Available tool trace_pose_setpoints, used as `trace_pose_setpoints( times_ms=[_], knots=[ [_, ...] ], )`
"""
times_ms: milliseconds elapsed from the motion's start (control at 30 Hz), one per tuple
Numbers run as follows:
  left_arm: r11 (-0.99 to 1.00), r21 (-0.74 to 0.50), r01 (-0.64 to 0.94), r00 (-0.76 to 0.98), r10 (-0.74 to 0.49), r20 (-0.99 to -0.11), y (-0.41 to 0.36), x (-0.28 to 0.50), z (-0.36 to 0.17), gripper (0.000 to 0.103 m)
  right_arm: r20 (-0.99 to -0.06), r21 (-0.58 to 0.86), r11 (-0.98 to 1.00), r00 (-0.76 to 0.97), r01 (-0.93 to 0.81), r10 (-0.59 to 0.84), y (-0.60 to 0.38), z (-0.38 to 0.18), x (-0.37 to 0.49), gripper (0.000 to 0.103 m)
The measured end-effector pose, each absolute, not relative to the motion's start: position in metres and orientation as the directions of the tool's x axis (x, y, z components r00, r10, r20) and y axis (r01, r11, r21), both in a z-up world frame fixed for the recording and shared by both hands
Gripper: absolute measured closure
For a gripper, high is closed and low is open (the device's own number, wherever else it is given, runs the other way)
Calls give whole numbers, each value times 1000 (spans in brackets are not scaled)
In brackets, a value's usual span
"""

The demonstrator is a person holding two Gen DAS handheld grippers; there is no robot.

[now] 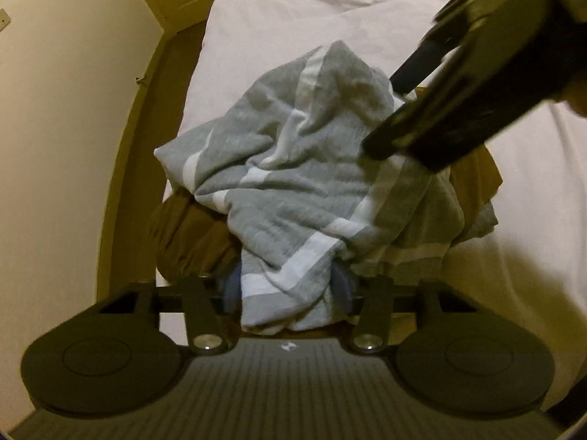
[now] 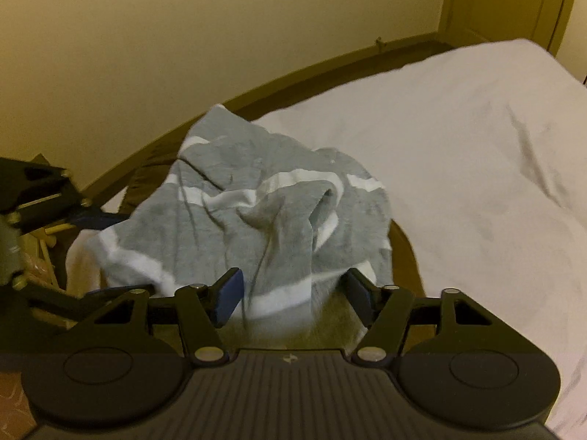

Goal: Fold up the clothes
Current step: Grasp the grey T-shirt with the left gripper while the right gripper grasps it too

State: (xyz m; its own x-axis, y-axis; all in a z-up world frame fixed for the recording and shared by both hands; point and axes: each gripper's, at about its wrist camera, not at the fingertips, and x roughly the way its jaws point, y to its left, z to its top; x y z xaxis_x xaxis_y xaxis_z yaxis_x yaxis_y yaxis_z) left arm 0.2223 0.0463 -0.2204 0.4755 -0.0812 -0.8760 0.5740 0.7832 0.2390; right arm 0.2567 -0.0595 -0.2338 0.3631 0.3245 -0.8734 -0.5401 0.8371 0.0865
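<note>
A crumpled grey garment with white stripes (image 1: 293, 190) lies heaped on a white bed (image 1: 293, 3). My left gripper (image 1: 290, 288) is open, and the garment's near edge hangs between its blue pads (image 1: 233, 291). In the right wrist view the same garment (image 2: 234, 220) fills the middle. My right gripper (image 2: 295, 297) is open too, and a fold of the cloth lies between its fingers (image 2: 229, 299). In the left wrist view the right gripper (image 1: 381, 113) reaches in from the upper right, down onto the heap. The left gripper (image 2: 110, 253) shows at the left edge of the right wrist view.
A brown garment (image 1: 190, 234) lies under the grey one and sticks out on both sides (image 2: 403, 253). The bed's left edge runs along a brown floor strip (image 1: 154, 117) and a cream wall (image 1: 55, 146). Wooden slats (image 2: 46, 245) stand low left. A door (image 2: 513, 3) is far right.
</note>
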Motion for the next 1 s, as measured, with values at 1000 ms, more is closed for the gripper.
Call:
trace_pose_setpoints(
  times_ms=[1000],
  knots=[
    [238,-159,958,72,-738,-671,-172,53,-98,98,-769,183,925,634,334,-77,-399,-67,-12,86]
  ],
)
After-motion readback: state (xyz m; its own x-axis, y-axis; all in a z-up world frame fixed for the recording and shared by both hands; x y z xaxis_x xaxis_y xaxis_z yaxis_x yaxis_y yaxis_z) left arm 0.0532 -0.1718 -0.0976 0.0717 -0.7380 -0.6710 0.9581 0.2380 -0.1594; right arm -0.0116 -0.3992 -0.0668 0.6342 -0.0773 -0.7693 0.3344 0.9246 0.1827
